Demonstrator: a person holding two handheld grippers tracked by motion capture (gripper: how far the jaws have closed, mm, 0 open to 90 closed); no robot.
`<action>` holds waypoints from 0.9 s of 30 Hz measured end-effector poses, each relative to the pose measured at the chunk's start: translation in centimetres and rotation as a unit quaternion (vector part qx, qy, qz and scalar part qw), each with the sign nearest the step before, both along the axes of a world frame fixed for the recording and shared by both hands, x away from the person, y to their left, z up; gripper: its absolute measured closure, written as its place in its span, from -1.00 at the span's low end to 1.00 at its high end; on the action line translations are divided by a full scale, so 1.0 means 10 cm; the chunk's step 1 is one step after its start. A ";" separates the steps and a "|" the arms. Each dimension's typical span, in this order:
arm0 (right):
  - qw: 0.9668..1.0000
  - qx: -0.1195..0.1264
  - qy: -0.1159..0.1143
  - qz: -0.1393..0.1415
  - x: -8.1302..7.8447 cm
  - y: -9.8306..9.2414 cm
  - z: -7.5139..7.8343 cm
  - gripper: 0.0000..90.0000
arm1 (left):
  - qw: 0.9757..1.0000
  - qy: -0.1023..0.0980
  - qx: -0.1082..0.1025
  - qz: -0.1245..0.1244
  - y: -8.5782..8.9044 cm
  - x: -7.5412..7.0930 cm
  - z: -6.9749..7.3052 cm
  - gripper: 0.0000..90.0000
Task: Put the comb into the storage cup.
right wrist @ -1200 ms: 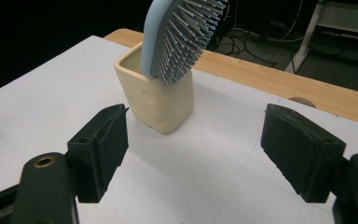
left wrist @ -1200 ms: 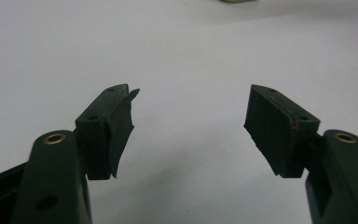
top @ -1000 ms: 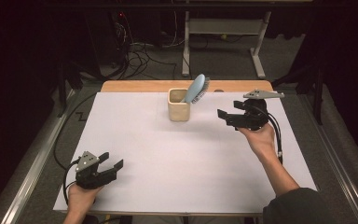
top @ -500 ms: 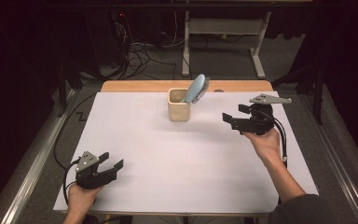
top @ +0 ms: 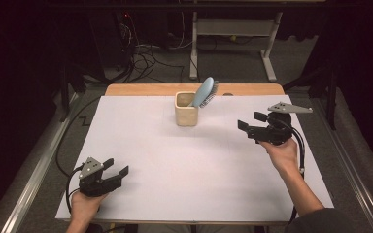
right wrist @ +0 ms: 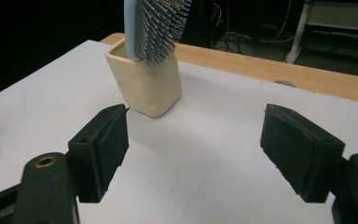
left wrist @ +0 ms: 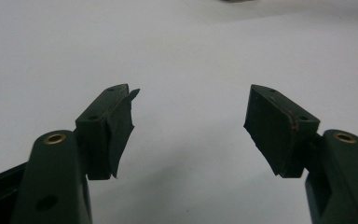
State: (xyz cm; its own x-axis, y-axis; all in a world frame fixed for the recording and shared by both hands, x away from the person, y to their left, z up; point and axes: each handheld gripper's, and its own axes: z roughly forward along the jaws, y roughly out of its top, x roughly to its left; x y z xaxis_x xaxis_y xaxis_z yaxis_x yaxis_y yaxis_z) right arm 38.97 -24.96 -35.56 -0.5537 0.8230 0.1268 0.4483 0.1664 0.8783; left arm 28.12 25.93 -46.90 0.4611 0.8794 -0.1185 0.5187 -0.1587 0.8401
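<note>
Right gripper [top: 246,122] hangs above the white sheet [top: 199,165] with jaws spread wide and nothing between them, aimed at the cup [top: 186,108]. A blue brush [top: 204,91] stands in that cup, bristle head leaning out over the rim, near the sheet's far edge. Left gripper [top: 117,167] rests at the near left corner, jaws apart and bare.

cup [top: 186,110]: matt cream ceramic look. hairbrush [top: 203,91]: smooth pale-blue plastic. table [top: 175,160]: matt white sheet, wood edge.
</note>
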 end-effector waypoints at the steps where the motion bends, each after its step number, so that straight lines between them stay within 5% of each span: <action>1: 1.000 0.001 0.001 -0.001 0.00 0.00 0.00 -0.46 | 1.000 0.000 0.000 0.000 0.00 0.00 0.00 -0.27; 27: 1.000 -0.014 -0.018 -0.015 -0.28 -0.33 -0.03 -0.47 | 1.000 -0.004 0.003 -0.001 0.00 0.00 0.01 -0.27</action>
State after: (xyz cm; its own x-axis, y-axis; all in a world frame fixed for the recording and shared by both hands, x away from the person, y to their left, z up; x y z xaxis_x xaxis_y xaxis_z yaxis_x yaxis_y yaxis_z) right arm 36.17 -28.27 -35.89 -0.5329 0.8420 0.0844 0.4215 0.1776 0.8893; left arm 28.12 25.91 -46.79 0.4630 0.8796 -0.1096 0.5113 -0.1640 0.8436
